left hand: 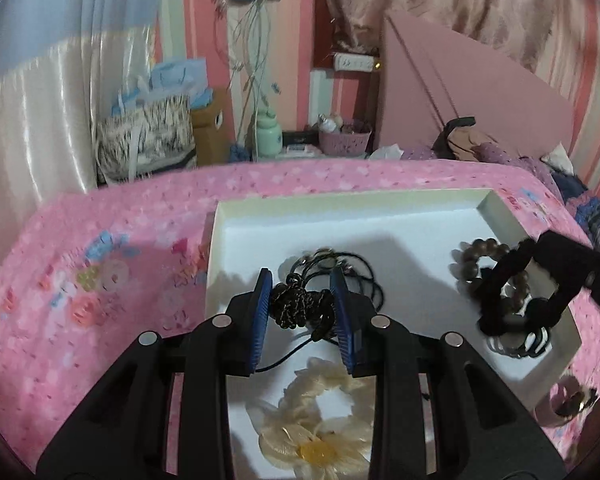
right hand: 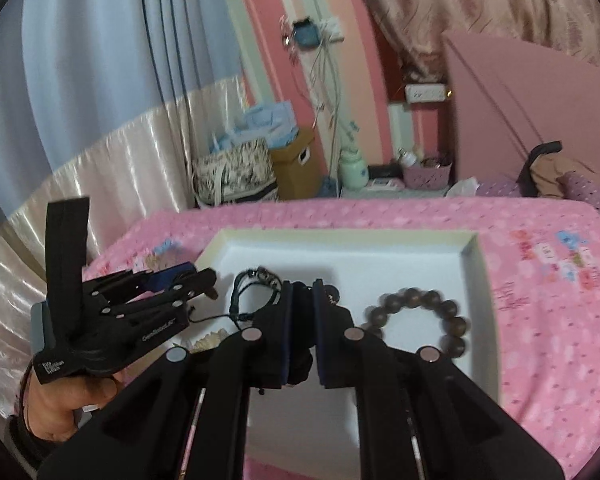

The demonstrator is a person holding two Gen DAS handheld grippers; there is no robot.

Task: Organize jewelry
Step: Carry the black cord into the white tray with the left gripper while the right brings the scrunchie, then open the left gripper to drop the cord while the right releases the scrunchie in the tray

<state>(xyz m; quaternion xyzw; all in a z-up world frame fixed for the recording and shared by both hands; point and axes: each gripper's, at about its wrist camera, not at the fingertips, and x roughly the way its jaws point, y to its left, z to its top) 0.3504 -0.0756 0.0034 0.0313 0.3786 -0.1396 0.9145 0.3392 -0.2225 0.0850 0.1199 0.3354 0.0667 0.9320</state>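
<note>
Left tongs (left hand: 302,308) are angled downward, their blue pads (left hand: 260,320) partly closed. Right tongs (right hand: 302,312) sit alongside, pads nearly together.

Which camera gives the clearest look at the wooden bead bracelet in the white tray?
The right wrist view: the wooden bead bracelet lies there as a nearly whole ring on the white tray, only its near-left edge behind the right gripper. In the left wrist view the right gripper crosses it, hiding about half.
</note>
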